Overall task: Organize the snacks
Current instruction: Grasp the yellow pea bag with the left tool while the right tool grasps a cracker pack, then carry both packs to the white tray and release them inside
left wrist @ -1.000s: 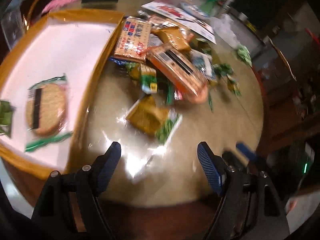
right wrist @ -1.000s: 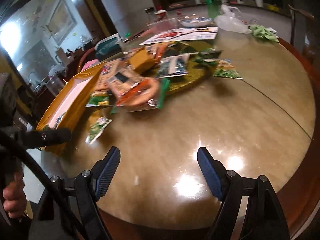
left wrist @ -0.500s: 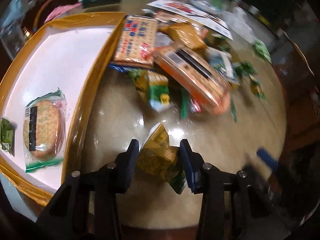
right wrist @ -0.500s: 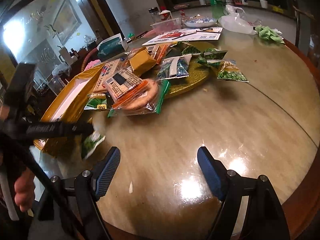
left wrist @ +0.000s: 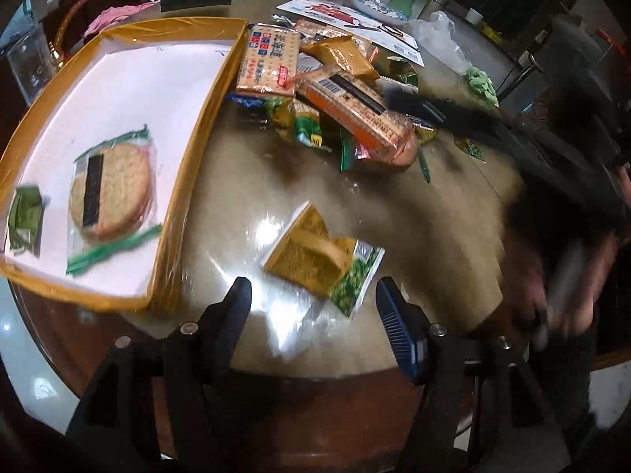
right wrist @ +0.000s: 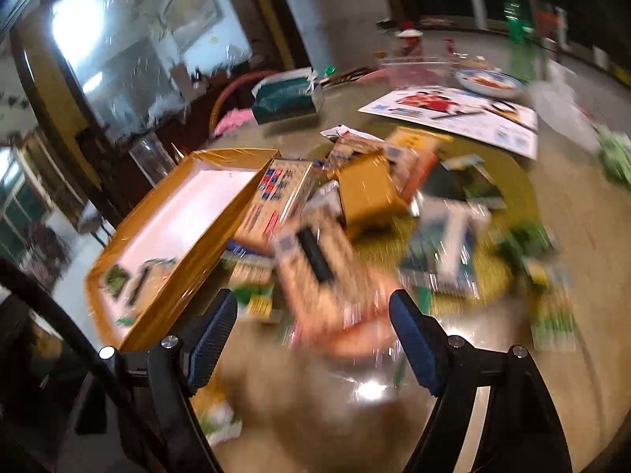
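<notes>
On the table (left wrist: pixel 414 213), just ahead of the left claw (left wrist: pixel 313 303), a yellow-green snack packet (left wrist: pixel 319 258) lies unheld as the jaws are opening. It should be gripped squarely across its middle before being carried to the tray (left wrist: pixel 197 149). The right claw (right wrist: pixel 313 325) gapes wide, empty.

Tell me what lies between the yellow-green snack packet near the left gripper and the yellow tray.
Only bare, glossy table separates the yellow-green packet from the tray, seen in the left wrist view.
</notes>
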Action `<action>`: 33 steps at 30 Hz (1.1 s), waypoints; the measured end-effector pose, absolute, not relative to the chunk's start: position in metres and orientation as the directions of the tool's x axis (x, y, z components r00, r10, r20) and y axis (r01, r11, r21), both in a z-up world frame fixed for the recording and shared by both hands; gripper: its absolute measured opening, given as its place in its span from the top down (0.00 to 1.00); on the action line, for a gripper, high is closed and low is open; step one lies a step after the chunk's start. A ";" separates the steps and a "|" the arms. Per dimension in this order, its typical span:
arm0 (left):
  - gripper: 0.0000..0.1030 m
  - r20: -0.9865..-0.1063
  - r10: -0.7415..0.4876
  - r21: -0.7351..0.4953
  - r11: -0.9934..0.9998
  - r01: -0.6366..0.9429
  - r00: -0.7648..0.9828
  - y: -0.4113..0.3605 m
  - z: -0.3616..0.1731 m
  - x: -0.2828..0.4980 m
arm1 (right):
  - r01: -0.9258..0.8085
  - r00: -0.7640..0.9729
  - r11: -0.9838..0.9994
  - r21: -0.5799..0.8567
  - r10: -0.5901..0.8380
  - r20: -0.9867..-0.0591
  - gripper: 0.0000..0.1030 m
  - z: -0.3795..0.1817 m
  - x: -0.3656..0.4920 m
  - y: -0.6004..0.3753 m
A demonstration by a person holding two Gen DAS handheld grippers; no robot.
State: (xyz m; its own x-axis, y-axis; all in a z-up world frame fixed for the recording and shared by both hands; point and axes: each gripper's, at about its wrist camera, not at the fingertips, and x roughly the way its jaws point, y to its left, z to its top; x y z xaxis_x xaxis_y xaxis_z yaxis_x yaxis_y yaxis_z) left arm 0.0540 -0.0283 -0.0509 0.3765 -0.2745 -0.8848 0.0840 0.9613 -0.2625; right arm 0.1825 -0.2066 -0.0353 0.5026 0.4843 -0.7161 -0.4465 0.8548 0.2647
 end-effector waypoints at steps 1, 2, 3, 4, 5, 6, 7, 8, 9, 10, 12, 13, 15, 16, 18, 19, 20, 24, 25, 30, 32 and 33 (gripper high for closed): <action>0.36 -0.885 -0.272 -0.263 0.962 0.078 0.377 -0.028 -0.052 0.052 | -0.460 0.486 0.853 0.247 0.475 -0.733 0.23 -0.041 0.192 -0.199; 0.36 -0.885 -0.273 -0.267 0.961 0.071 0.377 -0.026 -0.053 0.050 | -0.473 0.466 0.853 0.220 0.454 -0.759 0.24 -0.049 0.205 -0.189; 0.36 -0.884 -0.277 -0.273 0.960 0.065 0.377 -0.023 -0.054 0.047 | -0.482 0.450 0.852 0.205 0.441 -0.777 0.33 -0.055 0.211 -0.183; 0.36 -0.883 -0.281 -0.279 0.958 0.060 0.376 -0.023 -0.054 0.046 | -0.496 0.427 0.848 0.186 0.425 -0.798 0.40 -0.063 0.215 -0.176; 0.36 -0.882 -0.285 -0.285 0.957 0.055 0.375 -0.023 -0.056 0.045 | -0.498 0.453 0.853 0.155 0.409 -0.792 0.40 -0.063 0.213 -0.174; 0.36 -0.881 -0.289 -0.291 0.955 0.053 0.375 -0.022 -0.056 0.044 | -0.487 0.459 0.862 0.142 0.391 -0.798 0.42 -0.062 0.209 -0.174; 0.36 -0.880 -0.292 -0.293 0.955 0.054 0.375 -0.023 -0.057 0.044 | -0.478 0.463 0.867 0.141 0.386 -0.798 0.43 -0.060 0.204 -0.177; 0.36 -0.882 -0.293 -0.294 0.954 0.055 0.370 -0.024 -0.058 0.044 | -0.466 0.476 0.873 0.140 0.381 -0.792 0.43 -0.058 0.196 -0.181; 0.36 -0.883 -0.297 -0.296 0.953 0.059 0.364 -0.026 -0.059 0.045 | -0.442 0.497 0.887 0.135 0.368 -0.786 0.45 -0.055 0.186 -0.187; 0.36 -0.883 -0.302 -0.299 0.952 0.064 0.359 -0.027 -0.059 0.046 | -0.421 0.509 0.896 0.140 0.361 -0.781 0.46 -0.053 0.176 -0.194; 0.36 -0.881 -0.315 -0.306 0.949 0.083 0.353 -0.033 -0.059 0.046 | -0.375 0.537 0.911 0.168 0.362 -0.762 0.46 -0.050 0.153 -0.212; 0.36 -0.880 -0.319 -0.309 0.947 0.087 0.353 -0.036 -0.059 0.047 | -0.345 0.555 0.921 0.183 0.357 -0.751 0.46 -0.051 0.141 -0.224; 0.36 -0.884 -0.321 -0.316 0.946 0.074 0.340 -0.040 -0.062 0.052 | -0.269 0.581 0.937 0.222 0.342 -0.739 0.47 -0.057 0.117 -0.249; 0.37 -0.887 -0.325 -0.323 0.944 0.062 0.327 -0.041 -0.065 0.057 | -0.240 0.589 0.941 0.237 0.335 -0.735 0.47 -0.059 0.111 -0.256; 0.54 -0.888 -0.343 -0.342 0.938 0.056 0.307 -0.045 -0.069 0.068 | -0.172 0.610 0.947 0.273 0.319 -0.725 0.47 -0.065 0.093 -0.275; 0.55 -0.888 -0.350 -0.348 0.935 0.061 0.297 -0.048 -0.072 0.075 | -0.158 0.612 0.944 0.291 0.325 -0.721 0.48 -0.067 0.088 -0.279; 0.55 -0.889 -0.349 -0.349 0.936 0.055 0.296 -0.050 -0.074 0.083 | -0.151 0.613 0.938 0.312 0.336 -0.715 0.48 -0.070 0.084 -0.283; 0.55 -0.879 -0.317 -0.317 0.947 0.063 0.357 -0.054 -0.074 0.107 | -0.145 0.629 0.943 0.299 0.321 -0.708 0.48 -0.075 0.081 -0.281; 0.55 -0.877 -0.317 -0.316 0.946 0.064 0.361 -0.054 -0.073 0.108 | -0.145 0.634 0.943 0.298 0.320 -0.704 0.48 -0.075 0.081 -0.280; 0.54 -0.898 -0.222 -0.185 0.974 0.132 0.381 -0.065 -0.067 0.097 | -0.153 0.636 0.927 0.343 0.358 -0.684 0.48 -0.078 0.082 -0.286; 0.54 -0.902 -0.204 -0.151 0.975 0.164 0.380 -0.072 -0.069 0.098 | -0.153 0.634 0.925 0.347 0.361 -0.683 0.48 -0.079 0.078 -0.287; 0.54 -0.902 -0.200 -0.143 0.975 0.171 0.382 -0.074 -0.068 0.097 | -0.156 0.633 0.925 0.345 0.362 -0.684 0.48 -0.079 0.078 -0.286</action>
State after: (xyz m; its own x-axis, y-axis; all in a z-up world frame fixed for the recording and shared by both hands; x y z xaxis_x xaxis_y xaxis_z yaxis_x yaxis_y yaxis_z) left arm 0.0974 -0.0738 -0.0685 0.3823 -0.1995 -0.9023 0.1713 0.9748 -0.1430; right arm 0.0776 -0.2863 -0.0793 0.6329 0.3623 -0.6842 -0.1564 0.9254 0.3453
